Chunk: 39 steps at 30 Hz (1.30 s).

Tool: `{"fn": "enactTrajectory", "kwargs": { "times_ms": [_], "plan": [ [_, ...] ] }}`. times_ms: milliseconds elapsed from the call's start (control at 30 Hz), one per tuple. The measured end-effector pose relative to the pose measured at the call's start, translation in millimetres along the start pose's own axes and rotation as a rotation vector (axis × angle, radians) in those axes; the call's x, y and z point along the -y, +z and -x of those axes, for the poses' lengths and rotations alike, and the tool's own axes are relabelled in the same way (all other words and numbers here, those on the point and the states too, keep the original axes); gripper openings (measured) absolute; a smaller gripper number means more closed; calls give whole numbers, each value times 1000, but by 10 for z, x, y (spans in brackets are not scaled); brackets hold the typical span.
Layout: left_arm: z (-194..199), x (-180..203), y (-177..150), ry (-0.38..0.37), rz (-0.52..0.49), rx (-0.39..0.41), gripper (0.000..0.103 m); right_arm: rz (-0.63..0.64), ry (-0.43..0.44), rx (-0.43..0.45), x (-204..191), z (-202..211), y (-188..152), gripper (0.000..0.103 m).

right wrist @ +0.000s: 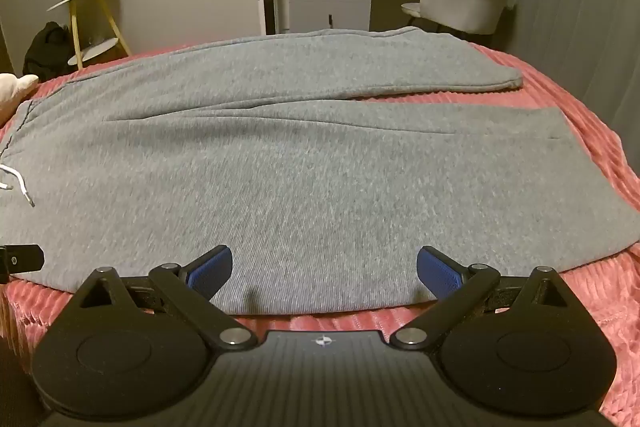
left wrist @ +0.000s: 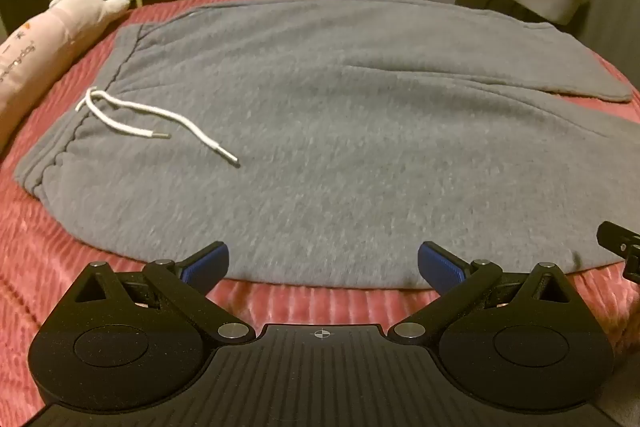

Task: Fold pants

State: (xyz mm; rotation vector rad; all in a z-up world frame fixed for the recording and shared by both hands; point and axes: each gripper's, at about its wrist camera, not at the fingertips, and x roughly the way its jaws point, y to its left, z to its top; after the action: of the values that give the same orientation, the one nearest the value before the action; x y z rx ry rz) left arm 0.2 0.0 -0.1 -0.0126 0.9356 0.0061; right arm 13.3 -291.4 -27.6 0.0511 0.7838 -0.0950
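Grey sweatpants (left wrist: 340, 131) lie flat on the pink bedspread (left wrist: 60, 267) — left gripper (left wrist: 323, 269) and right gripper (right wrist: 325, 271) at the near edge, jaws spread wide, holding nothing.

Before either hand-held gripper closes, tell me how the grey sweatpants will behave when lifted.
The grey sweatpants look thick and fleecy, so probably floppy: expect sagging between grips. The loose white drawstring will likely dangle. Fuzzy fabric probably won't slip from the pads.
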Motion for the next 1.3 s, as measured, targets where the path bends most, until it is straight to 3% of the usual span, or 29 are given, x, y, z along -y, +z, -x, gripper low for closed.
{"fn": "enactTrajectory", "kwargs": {
  "times_ms": [1300],
  "plan": [
    [-16,-22,-31,-2,5,1,103,5,-8,10,9,21,0,99]
  ]
}}
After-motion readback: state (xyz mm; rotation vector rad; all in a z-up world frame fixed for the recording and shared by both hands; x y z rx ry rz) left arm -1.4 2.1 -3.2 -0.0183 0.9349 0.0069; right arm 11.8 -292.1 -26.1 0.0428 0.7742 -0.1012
